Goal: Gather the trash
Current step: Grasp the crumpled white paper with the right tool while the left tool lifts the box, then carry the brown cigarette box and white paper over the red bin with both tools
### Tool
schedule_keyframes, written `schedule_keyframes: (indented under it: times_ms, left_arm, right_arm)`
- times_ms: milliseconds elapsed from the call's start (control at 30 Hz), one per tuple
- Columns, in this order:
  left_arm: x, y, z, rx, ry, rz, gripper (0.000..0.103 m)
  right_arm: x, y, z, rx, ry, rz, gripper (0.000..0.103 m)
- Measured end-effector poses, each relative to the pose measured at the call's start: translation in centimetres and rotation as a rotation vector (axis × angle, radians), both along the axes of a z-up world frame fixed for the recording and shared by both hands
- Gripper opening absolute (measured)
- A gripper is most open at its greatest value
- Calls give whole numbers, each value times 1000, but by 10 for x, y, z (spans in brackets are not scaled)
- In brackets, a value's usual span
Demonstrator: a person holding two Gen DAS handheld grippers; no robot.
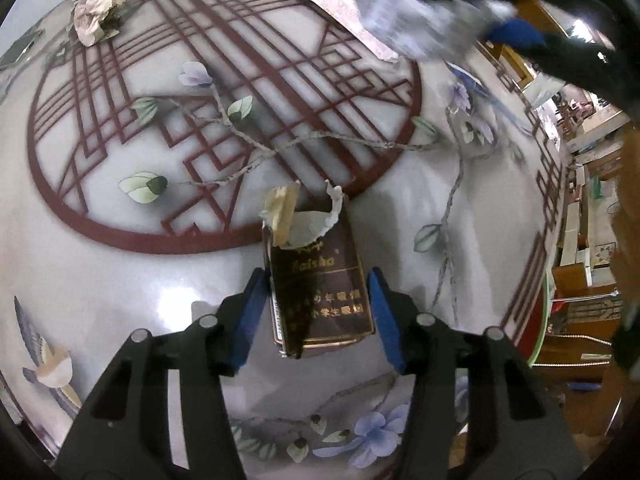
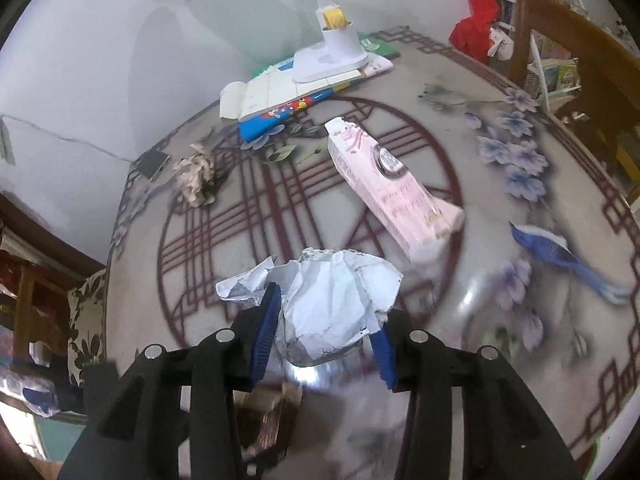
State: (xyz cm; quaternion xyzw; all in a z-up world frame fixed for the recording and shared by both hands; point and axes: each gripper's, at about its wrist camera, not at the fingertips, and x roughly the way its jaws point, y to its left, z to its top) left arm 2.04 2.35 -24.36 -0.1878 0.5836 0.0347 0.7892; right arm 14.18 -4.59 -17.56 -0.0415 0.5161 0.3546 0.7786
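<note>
Fingers of the left gripper [image 1: 318, 312] flank a brown cigarette pack [image 1: 320, 292] lying on the counter [image 1: 120, 264]; the left pad looks to touch the pack's edge, the right pad shows a thin gap — released, not clamped. Pack's top is torn open, white liner paper sticking up; gold lettering is only partly legible.

Right gripper [image 2: 324, 336] fingers are clenched on a crumpled white paper wad [image 2: 328, 304], which bulges past both blue pads and hides the counter directly ahead. Below the wad the right wrist view is smeared; a brownish object there cannot be identified.

In the left wrist view the right gripper appears at top right as a dark blurred shape with the wad, overlapping a pink carton [image 2: 392, 192] that is cut off by the frame edge. The carton lies on its side near the counter's centre, well apart from a second crumpled paper ball [image 2: 196, 178] at the far left. Beyond — a stack of booklets [image 2: 288, 96] under a white lamp base [image 2: 332, 60], its upper part out of frame. A wooden chair [image 2: 572, 52] stands off the counter's right edge.
</note>
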Motion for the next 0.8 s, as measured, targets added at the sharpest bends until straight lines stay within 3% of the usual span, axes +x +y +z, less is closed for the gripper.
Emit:
schedule_keyframes:
  times_ms: [200, 633, 800]
  left_arm:
    - [-2, 2, 10, 8, -42, 20, 44]
    - [-4, -19, 103, 194, -300, -52, 45]
    - [-4, -32, 130, 220, -372, -81, 45]
  right_arm:
    - [-28, -38, 17, 25, -16, -74, 42]
    - [-70, -114, 69, 85, -142, -263, 42]
    - [-82, -141, 81, 110, -174, -330, 42]
